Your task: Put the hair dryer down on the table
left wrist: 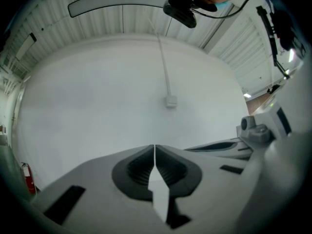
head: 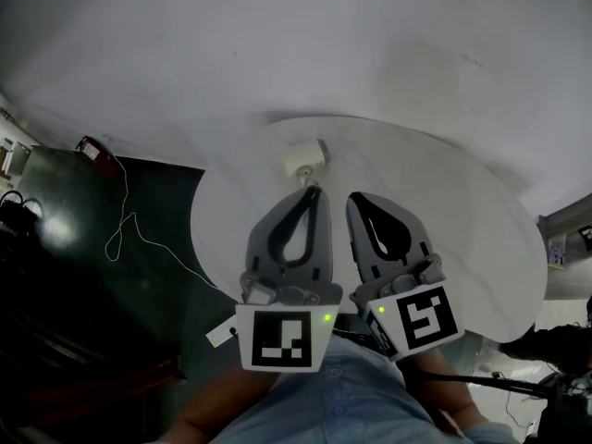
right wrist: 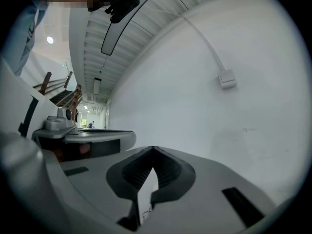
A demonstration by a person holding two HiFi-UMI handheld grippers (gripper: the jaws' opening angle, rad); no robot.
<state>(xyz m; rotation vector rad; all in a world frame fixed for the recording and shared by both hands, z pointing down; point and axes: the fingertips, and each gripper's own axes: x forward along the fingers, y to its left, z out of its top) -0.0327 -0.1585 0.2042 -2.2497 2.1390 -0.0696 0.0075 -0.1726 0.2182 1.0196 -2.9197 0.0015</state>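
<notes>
No hair dryer shows in any view. Over the round white table (head: 481, 229) my left gripper (head: 311, 191) and right gripper (head: 354, 197) hang side by side and point away from me. Both are shut, tips touching, with nothing between them. In the left gripper view the ribbed pads of the left gripper (left wrist: 154, 147) meet along a thin line. The right gripper view shows the right gripper (right wrist: 153, 149) closed the same way. A small white box (head: 305, 156) lies just beyond the left gripper's tips.
Ahead stands a pale wall bearing a small white box (left wrist: 170, 101) (right wrist: 227, 78) with a thin conduit running up from it. A red fire extinguisher (head: 92, 150) and a loose white cable (head: 125, 220) lie on the dark floor at the left.
</notes>
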